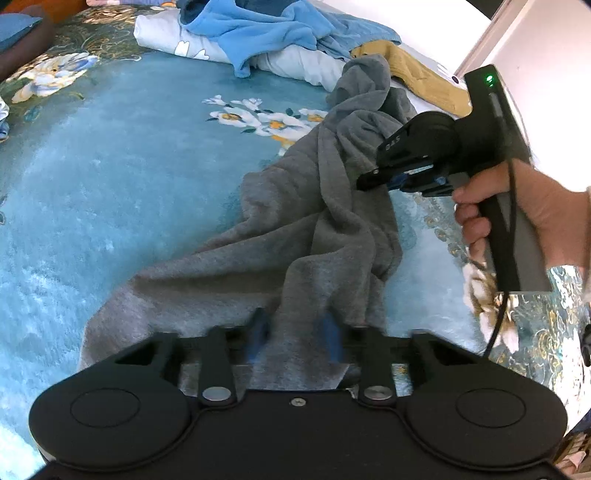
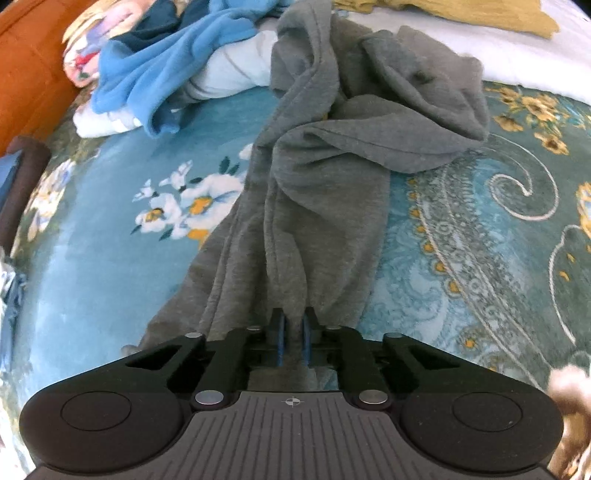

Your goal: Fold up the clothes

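Grey garment (image 2: 317, 192) is stretched along the bed (image 2: 110, 258) toward 12 o'clock — a bunched fold pinched in the right gripper (image 2: 293, 341); the left gripper (image 1: 295, 338), jaws half-spread, straddles the near hem and is nearer.

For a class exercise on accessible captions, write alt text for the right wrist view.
The right claw is shut on a bunched fold of a crumpled grey garment, which trails away across a teal floral bedspread. A blue fleece and a mustard cloth lie behind.
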`<state>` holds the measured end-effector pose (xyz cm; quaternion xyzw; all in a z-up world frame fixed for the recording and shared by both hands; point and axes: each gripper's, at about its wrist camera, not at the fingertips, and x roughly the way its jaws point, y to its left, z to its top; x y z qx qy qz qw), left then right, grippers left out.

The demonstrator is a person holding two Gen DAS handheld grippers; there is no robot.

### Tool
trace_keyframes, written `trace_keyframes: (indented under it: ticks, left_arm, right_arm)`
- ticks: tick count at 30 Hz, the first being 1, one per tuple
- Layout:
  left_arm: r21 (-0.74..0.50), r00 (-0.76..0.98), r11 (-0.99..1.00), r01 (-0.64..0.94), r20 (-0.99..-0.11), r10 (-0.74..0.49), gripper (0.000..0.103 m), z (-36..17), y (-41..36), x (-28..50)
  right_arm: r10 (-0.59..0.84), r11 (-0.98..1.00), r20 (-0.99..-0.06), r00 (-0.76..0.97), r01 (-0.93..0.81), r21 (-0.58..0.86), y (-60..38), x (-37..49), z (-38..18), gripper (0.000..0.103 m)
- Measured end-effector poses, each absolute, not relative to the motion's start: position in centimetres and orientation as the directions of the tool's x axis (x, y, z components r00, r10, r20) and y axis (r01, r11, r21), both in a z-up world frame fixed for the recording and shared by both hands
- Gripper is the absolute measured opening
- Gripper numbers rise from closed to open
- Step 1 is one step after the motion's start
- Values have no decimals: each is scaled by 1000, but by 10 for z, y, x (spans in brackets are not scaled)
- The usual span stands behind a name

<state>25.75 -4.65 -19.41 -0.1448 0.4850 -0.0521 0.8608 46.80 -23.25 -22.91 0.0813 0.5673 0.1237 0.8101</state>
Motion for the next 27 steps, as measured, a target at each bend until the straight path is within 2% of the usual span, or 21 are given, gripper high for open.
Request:
trace_keyframes:
  ticks: [3, 4, 15, 27]
  left_arm:
    - [-277, 540, 960, -50, -816, -207, 1, -194, -38, 253]
    - [-267, 547, 962, -52, -814, -197, 1, -193, -35, 252]
    - [-209, 642, 974, -91, -760, -103, 0, -167, 36, 234]
    - [-173, 666, 978, -115, -744, -53, 0, -158, 91, 240]
  right_arm:
    - [263, 965, -900, 348, -97, 244, -231, 460, -221, 5]
    - [254, 967, -899, 358, -90, 237, -231, 457, -216, 5]
    - [107, 987, -884, 455, 62, 151, -265, 396, -168, 3]
    - [41, 953, -891, 453, 249, 170, -311, 297, -165, 3]
